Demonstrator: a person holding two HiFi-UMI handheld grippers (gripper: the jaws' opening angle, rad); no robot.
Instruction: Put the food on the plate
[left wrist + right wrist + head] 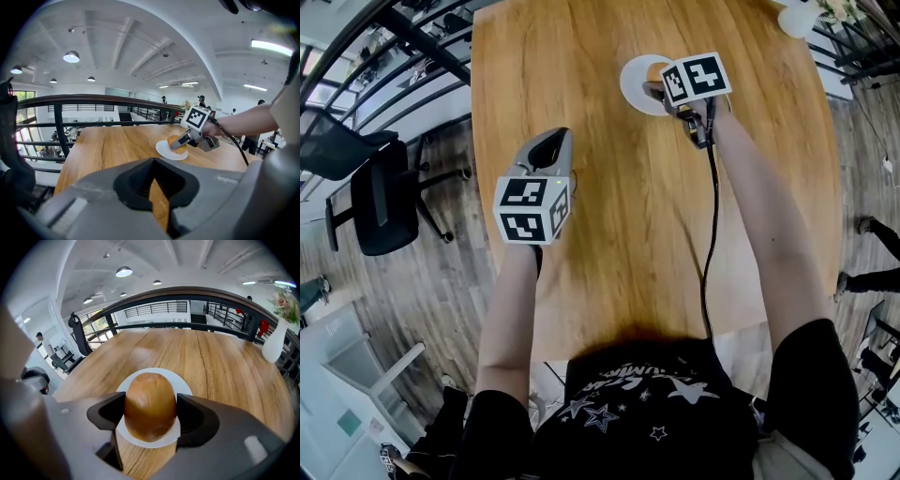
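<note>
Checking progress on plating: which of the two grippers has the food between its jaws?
The right gripper: its jaws clamp the brown bun over the white plate. The left gripper holds nothing.

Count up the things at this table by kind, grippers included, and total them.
bread roll: 1
white plate: 1
vase with flowers: 1
grippers: 2, the left gripper and the right gripper
total: 5

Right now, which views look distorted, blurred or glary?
Head view: strong fisheye, the table edges bow. Left gripper view: near foreground soft, the plate sharp. Right gripper view: bread roll sharp, ceiling lamp glares.
</note>
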